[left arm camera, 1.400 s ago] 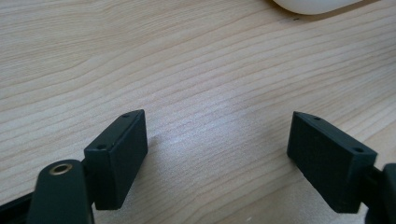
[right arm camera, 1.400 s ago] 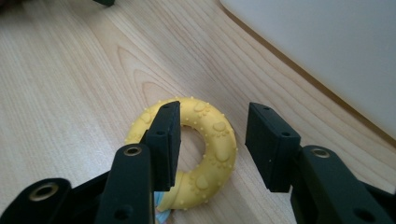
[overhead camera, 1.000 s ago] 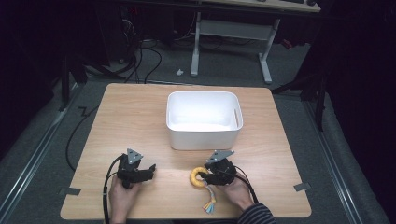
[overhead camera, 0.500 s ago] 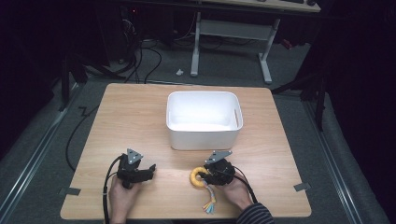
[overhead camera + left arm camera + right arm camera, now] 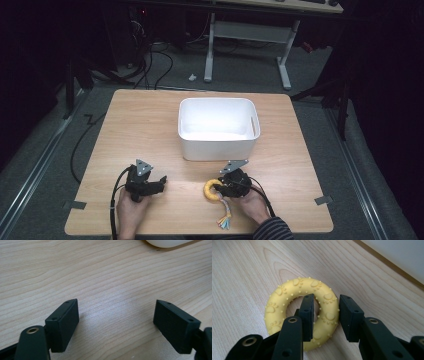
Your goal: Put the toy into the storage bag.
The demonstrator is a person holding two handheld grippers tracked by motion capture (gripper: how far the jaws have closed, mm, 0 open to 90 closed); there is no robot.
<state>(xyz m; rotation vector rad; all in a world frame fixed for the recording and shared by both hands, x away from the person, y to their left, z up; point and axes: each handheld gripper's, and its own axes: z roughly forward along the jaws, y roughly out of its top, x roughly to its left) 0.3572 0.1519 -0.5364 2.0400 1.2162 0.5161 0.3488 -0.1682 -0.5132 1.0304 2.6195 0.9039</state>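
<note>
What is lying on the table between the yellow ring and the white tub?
Nothing. In the high view, only bare wood of the table separates the yellow ring from the white tub; the right tongs sit at the ring itself.

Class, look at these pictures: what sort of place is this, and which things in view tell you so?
Probably a lab or workshop set up for recording handling tasks. A lone wooden table stands on grey carpet, cables trail across the floor behind it, and a height-adjustable desk frame stands in the dark background.
</note>
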